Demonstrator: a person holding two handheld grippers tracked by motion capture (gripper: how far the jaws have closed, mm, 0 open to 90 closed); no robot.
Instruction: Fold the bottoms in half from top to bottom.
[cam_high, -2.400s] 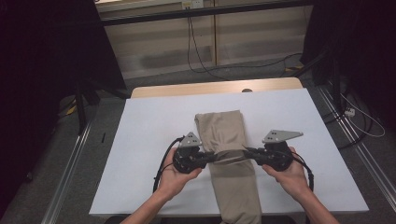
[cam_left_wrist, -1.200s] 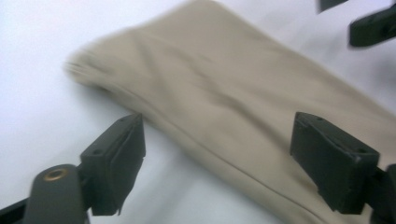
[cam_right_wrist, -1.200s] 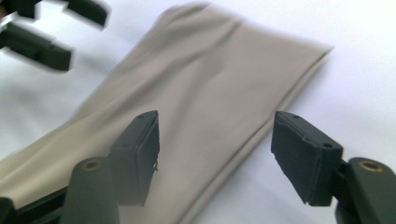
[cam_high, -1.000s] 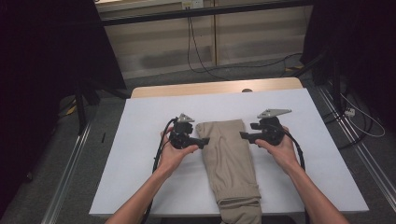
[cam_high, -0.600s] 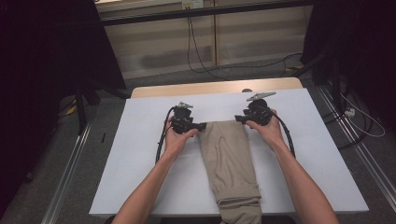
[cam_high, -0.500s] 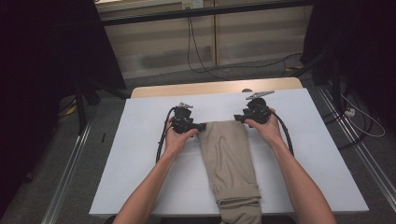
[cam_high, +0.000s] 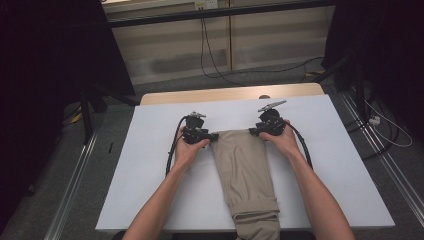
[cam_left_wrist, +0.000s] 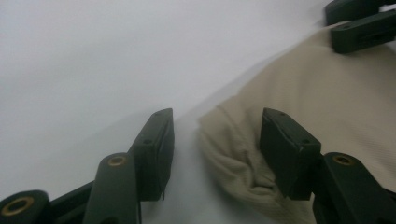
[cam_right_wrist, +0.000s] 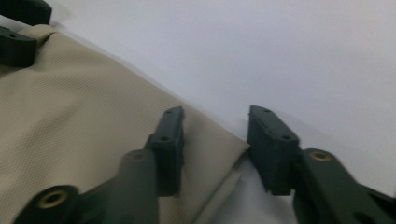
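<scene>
trousers (cam_high: 244, 170) top corners btwn both open tongs.

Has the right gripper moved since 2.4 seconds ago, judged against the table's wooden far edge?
Yes. The right gripper has gone from mid-table toward the wooden far edge, and now sits at the far corner of the khaki trousers.

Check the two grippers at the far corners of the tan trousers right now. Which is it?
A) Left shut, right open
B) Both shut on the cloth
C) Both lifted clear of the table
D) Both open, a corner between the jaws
D: each gripper view shows a clear gap between the jaws of the left gripper and the right gripper, each straddling a corner of the tan trousers.
</scene>
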